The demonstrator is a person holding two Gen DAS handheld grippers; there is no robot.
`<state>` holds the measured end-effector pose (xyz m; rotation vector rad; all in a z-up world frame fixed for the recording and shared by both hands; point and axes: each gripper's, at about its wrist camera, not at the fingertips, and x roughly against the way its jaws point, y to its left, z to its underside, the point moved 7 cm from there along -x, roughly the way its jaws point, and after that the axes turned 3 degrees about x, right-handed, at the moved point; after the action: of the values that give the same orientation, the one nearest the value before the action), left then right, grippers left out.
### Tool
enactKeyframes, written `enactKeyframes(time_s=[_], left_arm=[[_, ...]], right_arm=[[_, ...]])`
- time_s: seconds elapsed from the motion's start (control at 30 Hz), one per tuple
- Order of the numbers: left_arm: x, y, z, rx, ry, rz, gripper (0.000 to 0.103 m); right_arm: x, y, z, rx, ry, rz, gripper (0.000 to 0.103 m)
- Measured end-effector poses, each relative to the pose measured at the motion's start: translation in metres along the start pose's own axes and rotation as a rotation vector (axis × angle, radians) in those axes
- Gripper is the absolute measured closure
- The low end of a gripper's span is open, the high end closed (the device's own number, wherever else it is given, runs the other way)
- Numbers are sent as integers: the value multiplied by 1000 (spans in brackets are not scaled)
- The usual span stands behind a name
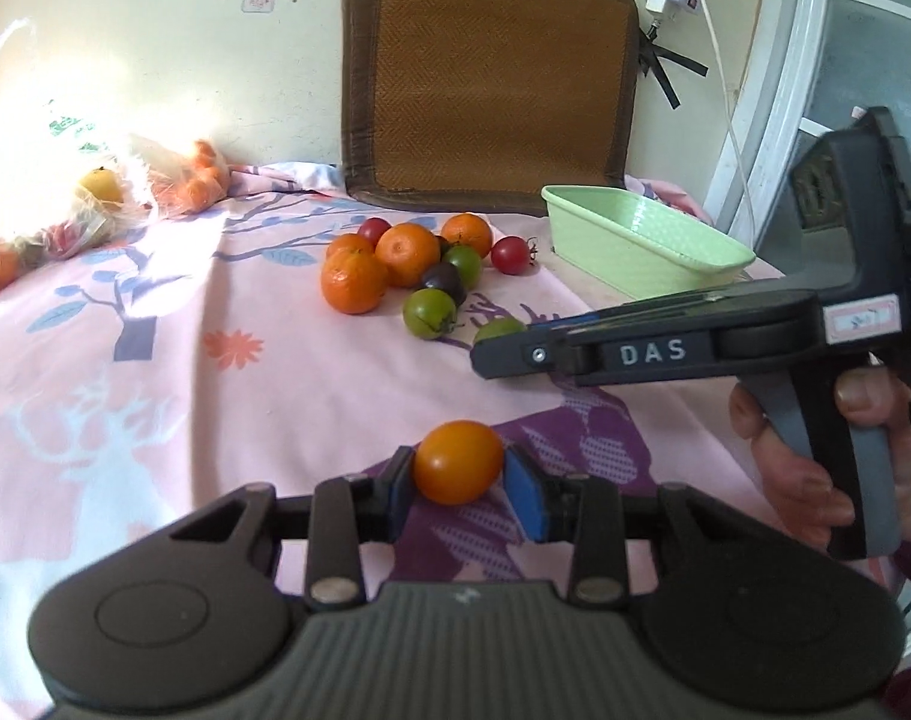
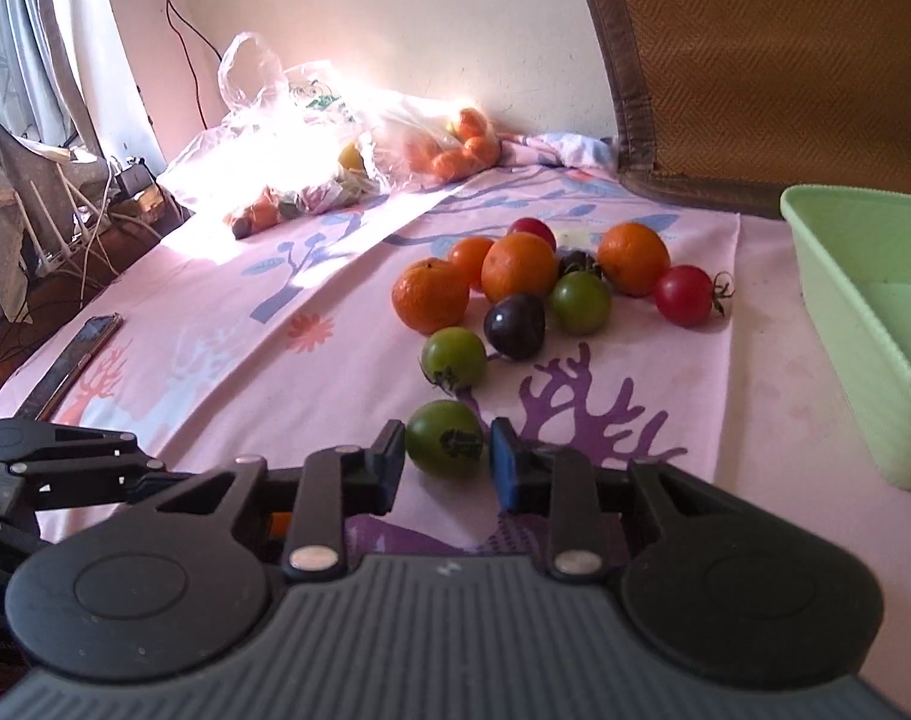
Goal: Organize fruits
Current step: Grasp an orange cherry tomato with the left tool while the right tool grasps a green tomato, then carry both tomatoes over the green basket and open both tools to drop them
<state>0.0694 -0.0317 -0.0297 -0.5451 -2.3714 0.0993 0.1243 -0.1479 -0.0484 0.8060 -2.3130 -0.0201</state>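
Pink printed cloth [image 2: 227, 324] over the table, sunlit at the far wall; woven mat [image 1: 491, 72] propped upright; plastic bags of fruit [image 2: 311, 156] in the corner; green tray [image 2: 863, 336] at the right edge. Left gripper [image 1: 458, 471] pinching orange tomato [image 1: 458, 462]; right gripper [image 2: 446, 450] clamped on green tomato [image 2: 444, 438], both near the loose fruit pile [image 2: 533, 288]

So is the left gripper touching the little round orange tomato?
Touching. In the left wrist view, the left gripper has its blue pads pressed on both sides of the small round orange tomato, with no gap showing.
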Motion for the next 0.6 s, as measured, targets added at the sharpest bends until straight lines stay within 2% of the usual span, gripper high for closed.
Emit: enactKeyframes(time_s=[0.07,0.13,0.3,0.43,0.6], left_arm=[[-5,-12,-11,-19,-4,29,70],[-13,-28,-30,-54,-23,63,70],[-50,-86,-90,-123,-92,195,70],[-92,-122,-118,-150,-106,251,70],[-138,-142,-117,-167,-38,233,70]], right_arm=[[14,-5,-2,-6,-51,26,74],[37,-18,-6,-5,-135,98,74],[99,-77,-11,-48,-312,362,74],[122,-120,-8,-54,-348,521,74],[118,-153,2,-94,-323,573,73]])
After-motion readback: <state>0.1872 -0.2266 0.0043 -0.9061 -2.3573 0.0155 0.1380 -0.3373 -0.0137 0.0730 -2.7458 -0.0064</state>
